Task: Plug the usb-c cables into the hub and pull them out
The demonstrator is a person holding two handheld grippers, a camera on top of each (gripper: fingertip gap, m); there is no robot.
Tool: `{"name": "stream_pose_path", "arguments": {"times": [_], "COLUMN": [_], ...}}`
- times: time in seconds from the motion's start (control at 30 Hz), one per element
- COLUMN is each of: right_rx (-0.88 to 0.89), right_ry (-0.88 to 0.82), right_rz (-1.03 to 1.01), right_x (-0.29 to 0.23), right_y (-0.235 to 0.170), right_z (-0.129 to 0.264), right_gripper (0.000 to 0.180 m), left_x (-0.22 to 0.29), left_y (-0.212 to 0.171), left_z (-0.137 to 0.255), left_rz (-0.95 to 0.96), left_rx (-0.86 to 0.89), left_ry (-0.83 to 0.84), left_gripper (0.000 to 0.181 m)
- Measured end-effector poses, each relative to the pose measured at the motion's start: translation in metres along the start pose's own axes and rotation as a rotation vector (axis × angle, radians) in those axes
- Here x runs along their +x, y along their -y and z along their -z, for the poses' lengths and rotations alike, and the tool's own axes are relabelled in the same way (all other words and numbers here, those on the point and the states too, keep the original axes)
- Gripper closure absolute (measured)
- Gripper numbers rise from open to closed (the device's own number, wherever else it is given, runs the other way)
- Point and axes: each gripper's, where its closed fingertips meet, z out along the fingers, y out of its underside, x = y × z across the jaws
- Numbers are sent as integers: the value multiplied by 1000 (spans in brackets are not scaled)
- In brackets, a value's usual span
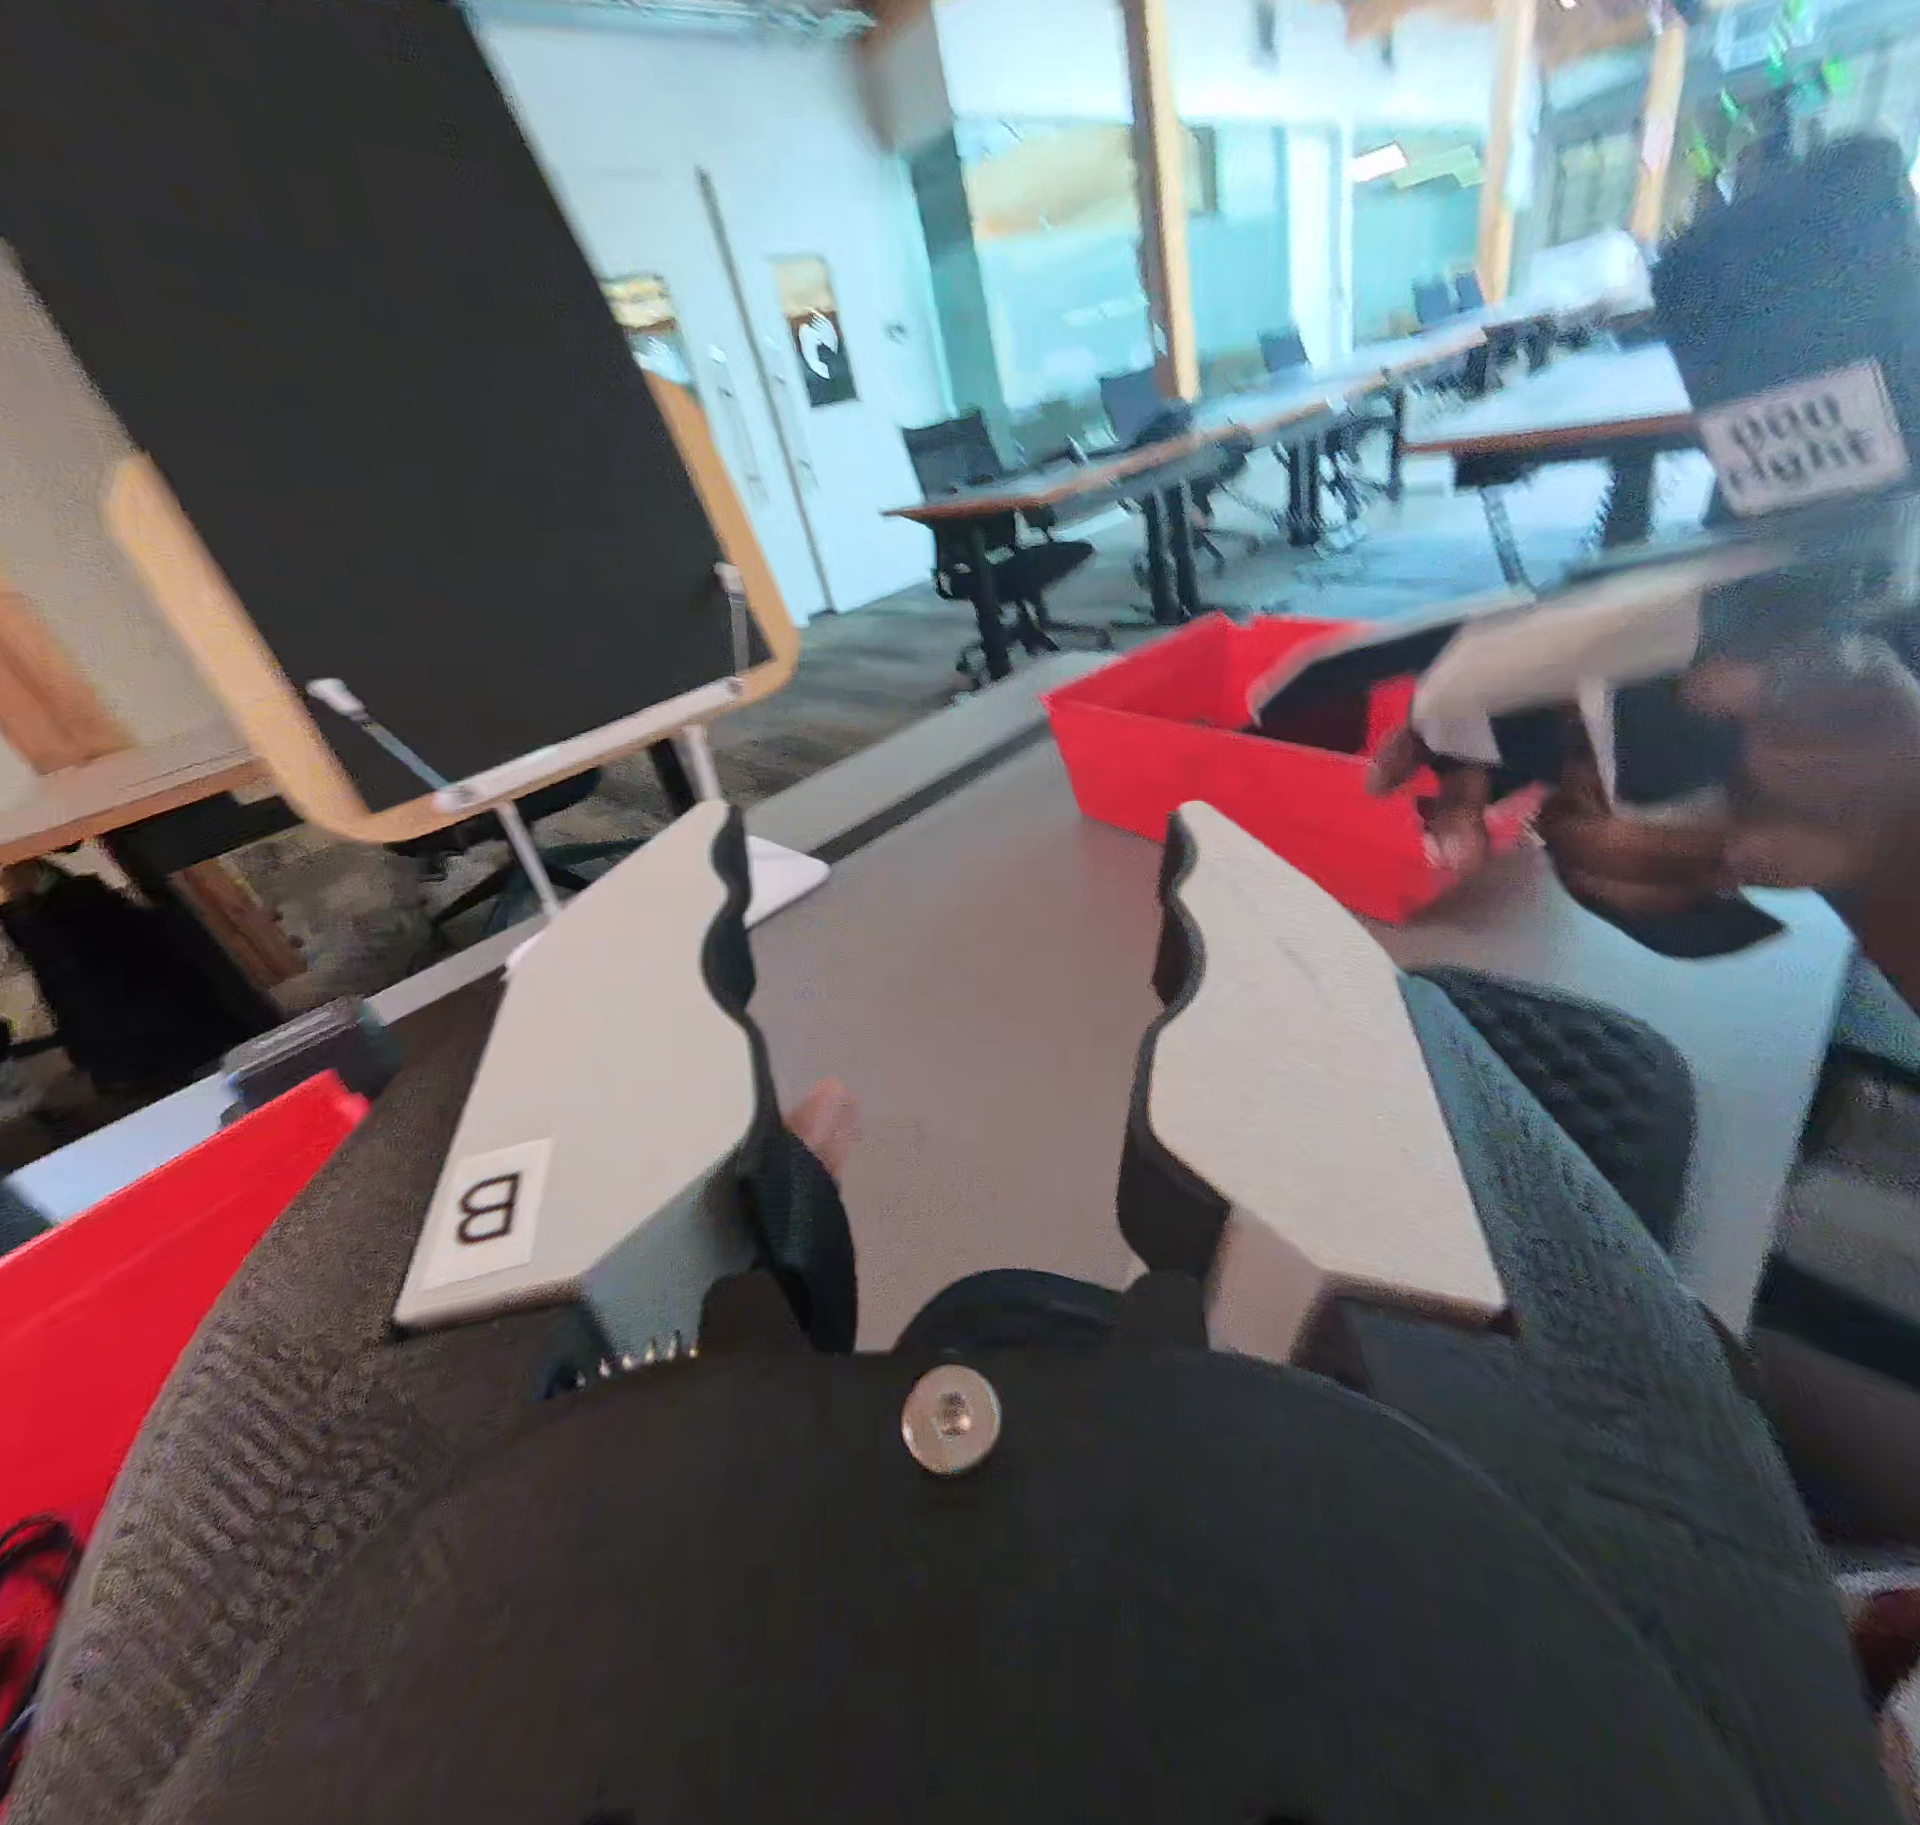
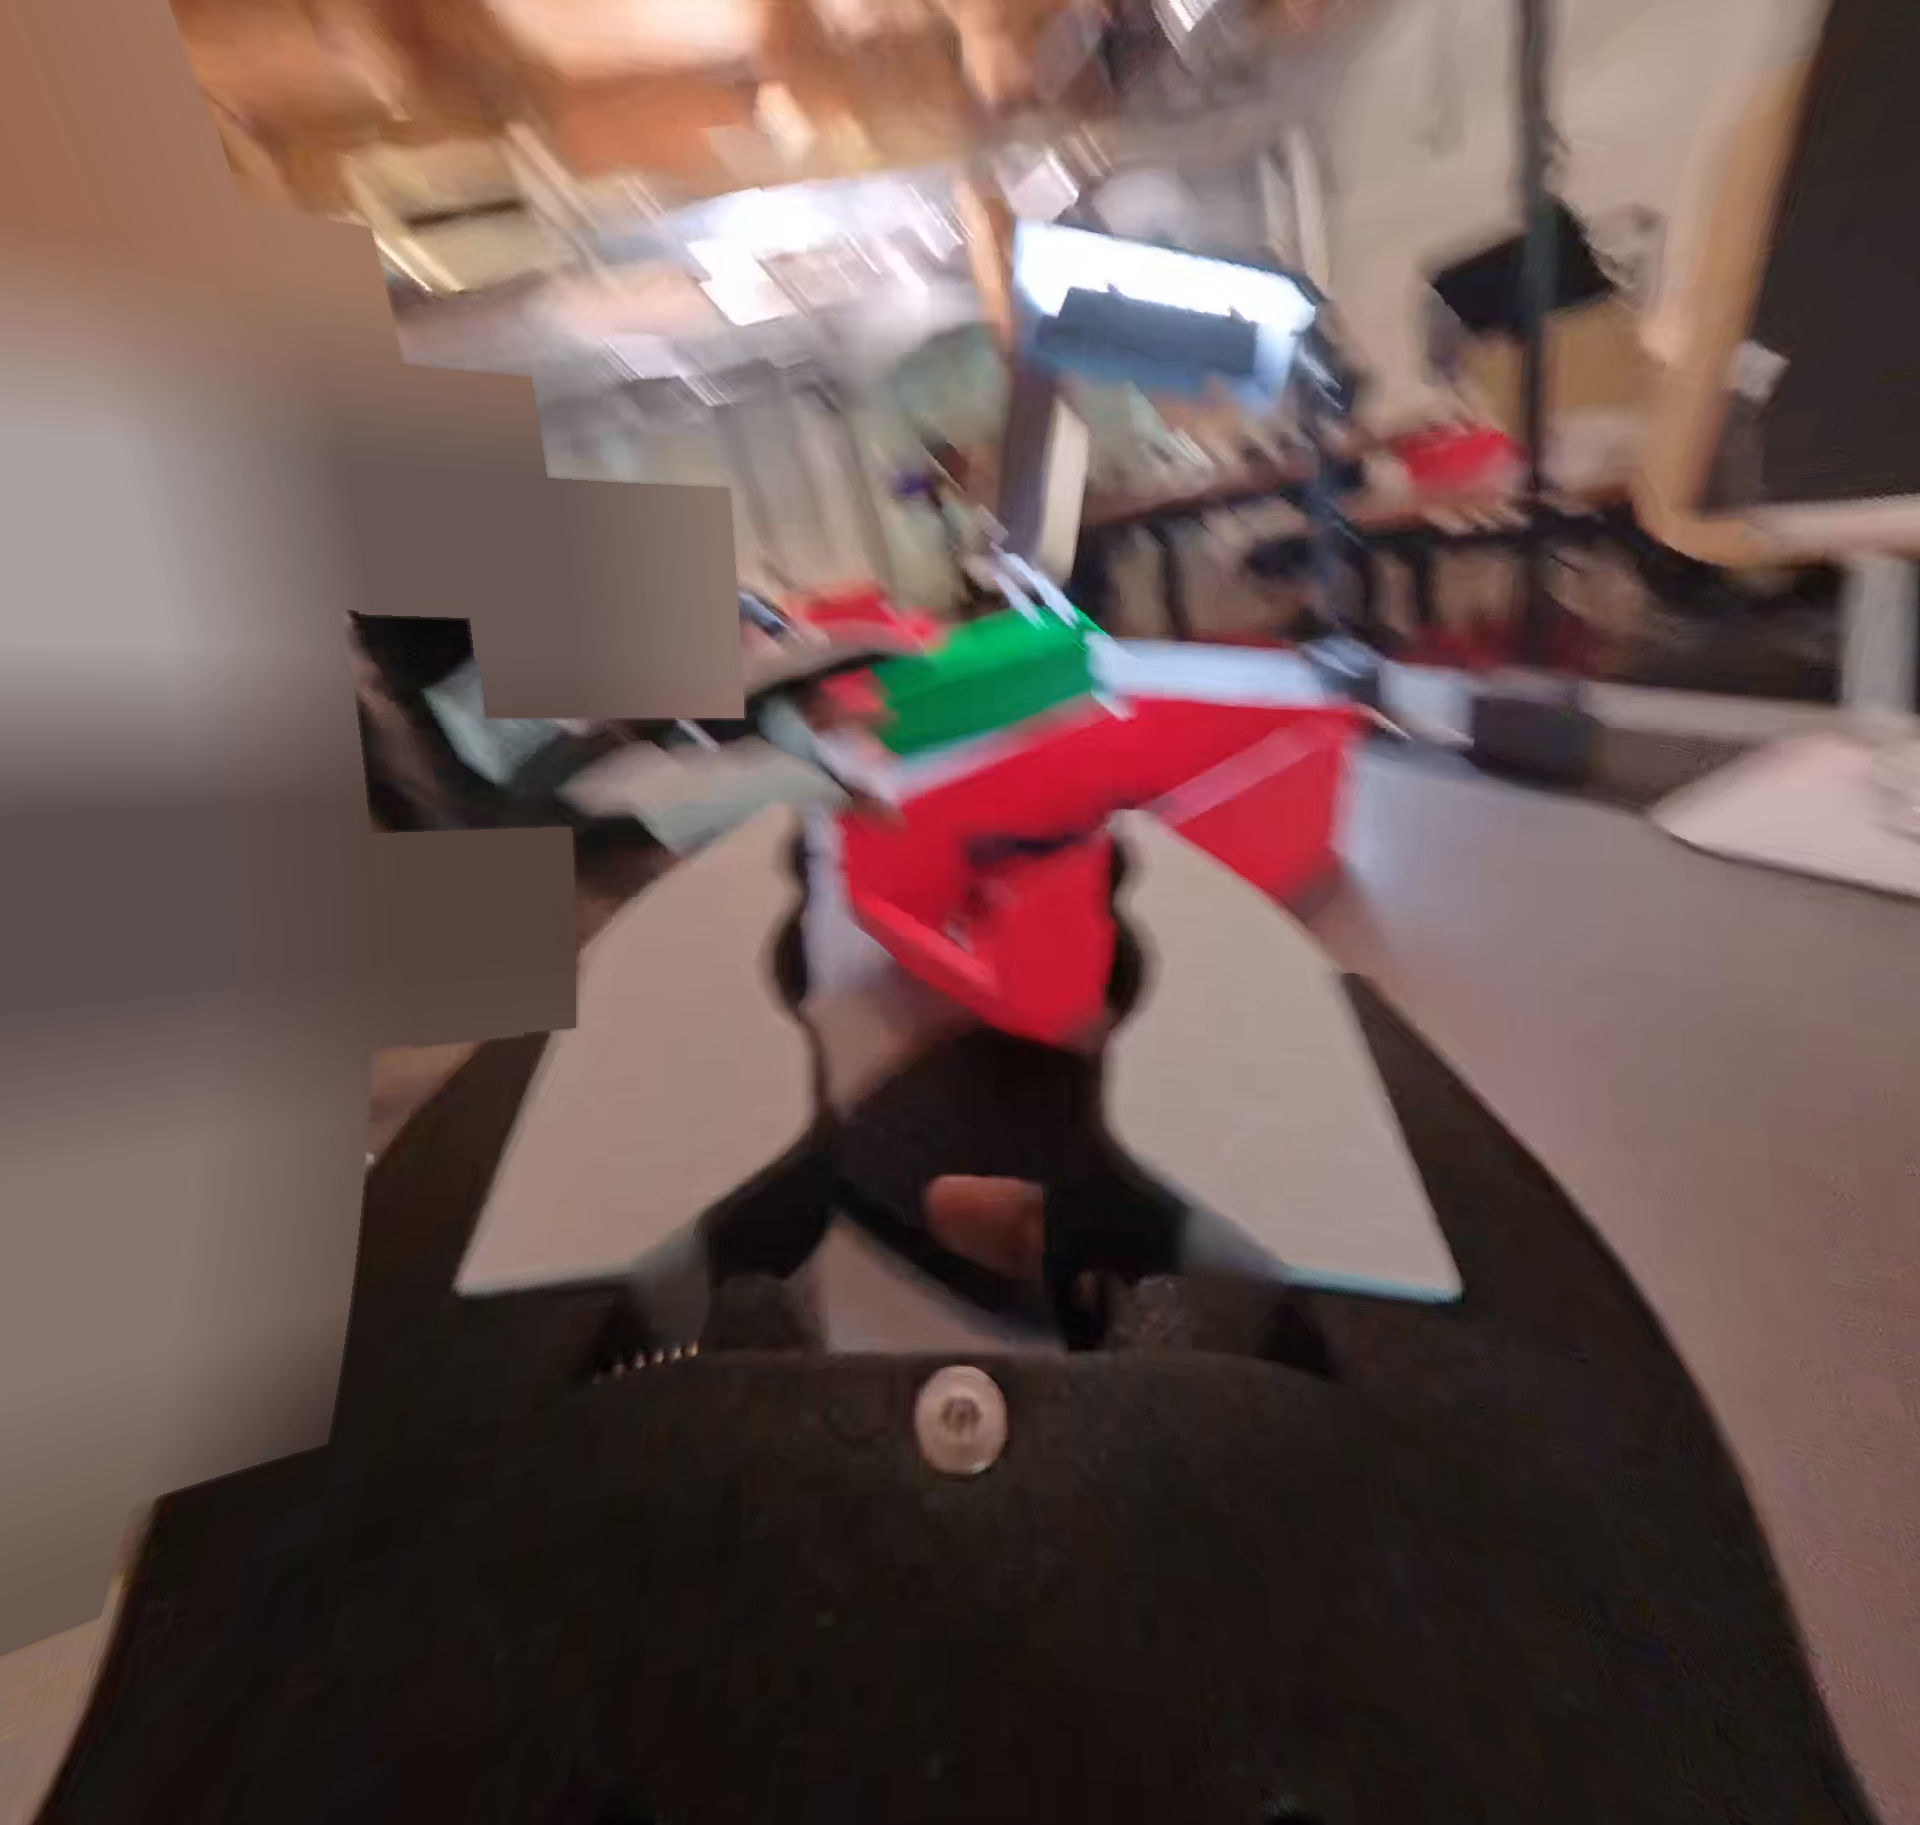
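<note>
No hub or USB-C cable shows clearly in either view. My left gripper [image 1: 961,840] is open and empty above the grey table [image 1: 966,996]. My right gripper [image 2: 961,840] is open and empty, pointing at a red bin [image 2: 1226,788] just ahead; this view is badly motion-blurred. A dark thing [image 2: 1023,845] lies in that bin, too blurred to name. In the left wrist view the right gripper [image 1: 1340,679], held by a hand [image 1: 1662,819], hovers over the near end of the same red bin [image 1: 1195,747].
A second red bin [image 1: 156,1287] sits at the table's left edge, with dark tangled strands [image 1: 31,1588] low beside it. A black board on a white stand [image 1: 343,373] stands at the far left. A green block [image 2: 987,684] lies behind the bin. A person [image 1: 1787,269] stands far right.
</note>
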Motion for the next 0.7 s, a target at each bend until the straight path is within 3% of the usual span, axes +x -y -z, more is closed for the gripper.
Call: {"name": "stream_pose_path", "arguments": {"times": [0.13,0.23,0.33,0.4,0.43,0.47,0.5,0.63,0.7], "right_rx": [-335,-437,-486,-475,-450,-422,-391,-413,-433], "right_ry": [-460,-551,-540,-518,-510,-495,-492,-583,-564], "right_rz": [213,257,249,298,329,352,361,392,354], "right_x": [66,80,84,84,85,85,87,114,120], "right_y": [-44,-61,-76,-81,-81,-81,-81,-96,-114], "right_z": [13,12,3,-2,-3,-5,-5,3,3], "right_gripper": [108,91,92,114,133,166,179,180,175], "left_x": [-57,-85,-96,-103,-106,-110,-112,-115,-116], "left_y": [5,-2,-12,-20,-22,-23,-24,-37,-58], "left_z": [34,60,79,89,94,98,100,101,100], "left_rz": [74,104,136,139,137,142,155,185,191], "left_rx": [103,98,41,-14,-34,-39,-37,-85,-195], "left_ry": [182,264,275,300,326,345,345,323,316], "left_gripper": [90,89,104,120,146,176,180,180,160]}}
